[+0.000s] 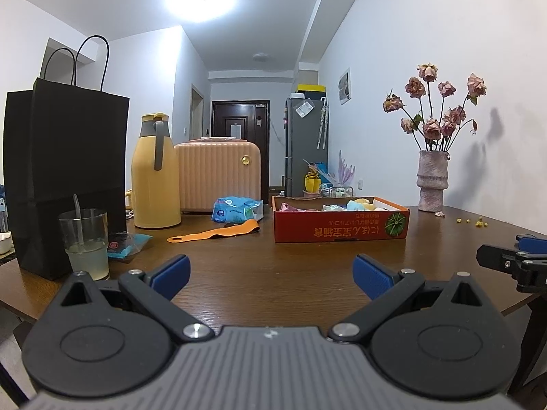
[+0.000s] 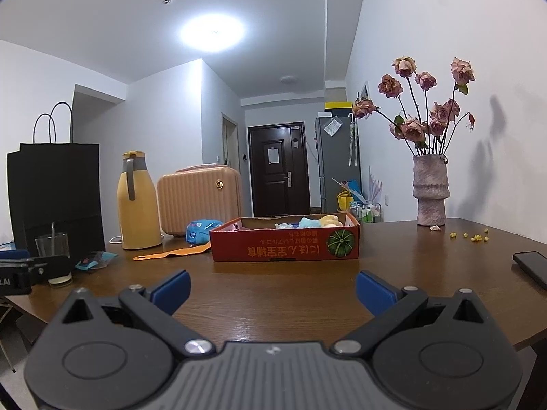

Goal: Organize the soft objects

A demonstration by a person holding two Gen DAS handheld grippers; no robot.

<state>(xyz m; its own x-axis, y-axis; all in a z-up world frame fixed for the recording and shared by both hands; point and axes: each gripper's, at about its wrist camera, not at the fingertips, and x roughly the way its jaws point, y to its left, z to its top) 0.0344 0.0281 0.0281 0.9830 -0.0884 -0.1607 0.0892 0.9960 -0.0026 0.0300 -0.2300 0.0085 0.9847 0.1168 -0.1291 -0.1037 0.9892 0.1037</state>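
Observation:
A red cardboard box [image 1: 338,227] [image 2: 285,244] stands on the brown wooden table [image 1: 273,266] [image 2: 273,290]; several soft items in pink, white, blue and yellow lie inside it. My left gripper [image 1: 271,275] is open and empty, low over the table's near edge, short of the box. My right gripper [image 2: 271,288] is open and empty, also near the front edge, facing the box. It shows at the right edge of the left wrist view [image 1: 512,259]. An orange strap [image 1: 215,233] [image 2: 171,253] and a blue soft pack [image 1: 236,209] [image 2: 200,230] lie left of the box.
A black paper bag [image 1: 65,177] [image 2: 54,198], a glass with a straw [image 1: 87,242] [image 2: 56,256], a yellow jug [image 1: 155,174] [image 2: 136,201] and a peach case [image 1: 218,177] [image 2: 200,201] stand at left. A vase of dried roses [image 1: 432,181] [image 2: 430,191] stands at right. A phone [image 2: 533,268] lies far right.

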